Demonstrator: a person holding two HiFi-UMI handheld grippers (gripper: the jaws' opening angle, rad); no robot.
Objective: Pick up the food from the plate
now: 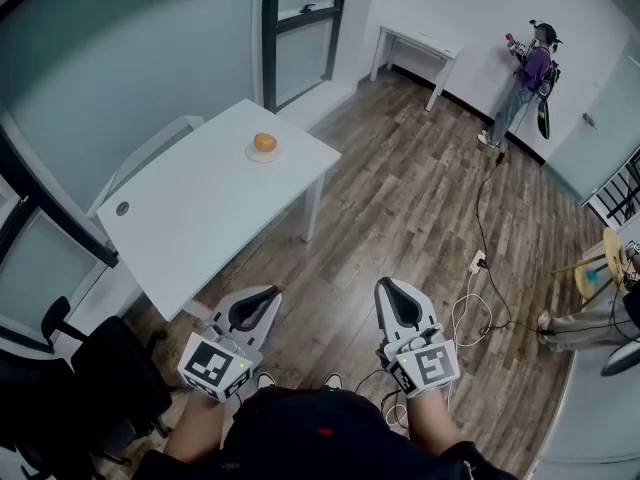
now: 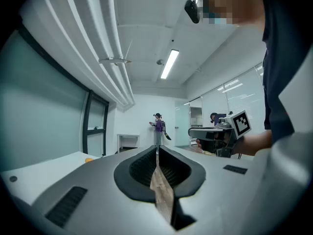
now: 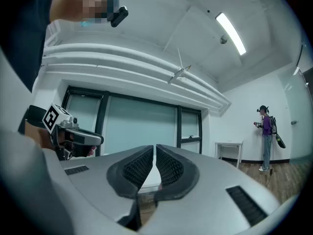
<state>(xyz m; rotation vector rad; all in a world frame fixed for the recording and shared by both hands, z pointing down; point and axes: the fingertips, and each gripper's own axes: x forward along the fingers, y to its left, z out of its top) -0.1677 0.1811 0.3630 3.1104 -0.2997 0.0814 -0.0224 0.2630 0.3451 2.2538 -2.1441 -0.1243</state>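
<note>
Two grippers, both empty and held low near the person's body, well apart from the food. Left gripper (image 1: 271, 295) has its jaws closed together, only a thin slit between the pads in the left gripper view, nothing gripped. Right gripper (image 1: 388, 285) is also fully closed, pad tips meeting in the right gripper view, nothing between them. Food (image 1: 264, 142) is a round orange item sitting on a small plate (image 1: 262, 156), near the far end of the white table (image 1: 200, 213) and close to its right edge. Table stands ahead and to the left of both grippers, by the glass wall. In the left gripper view the food (image 2: 88, 159) shows as a small orange spot on the table (image 2: 39, 169), off to the left of the jaws. Wood floor (image 1: 400, 198) lies under the grippers. Another person (image 1: 530, 73) stands at the far wall, beside a small white desk (image 1: 420, 43). Black chair (image 1: 95, 378) sits at lower left.
</note>
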